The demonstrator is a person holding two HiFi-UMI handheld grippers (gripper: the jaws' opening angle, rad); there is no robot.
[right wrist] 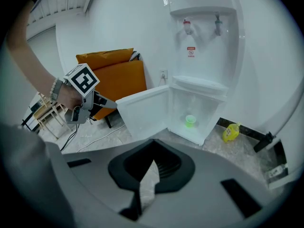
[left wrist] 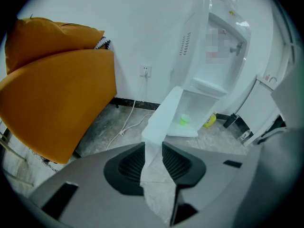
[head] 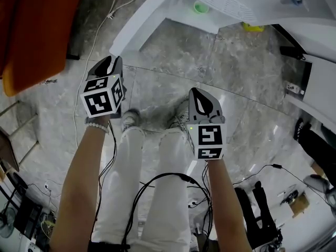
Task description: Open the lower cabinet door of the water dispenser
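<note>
Glossy white plastic water dispenser (right wrist: 204, 70), polished stone floor (head: 173, 62).

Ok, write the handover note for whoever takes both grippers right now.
Left gripper: jaws apart, nothing between them, close to the free edge of the lower cabinet door and apparently not touching it.
Right gripper: shut, empty, back from the water dispenser.
Door: swung wide open. A green cup stands inside the cabinet.
Done: the door is open.
To do: probably nothing more on the door. Draw both grippers clear.
</note>
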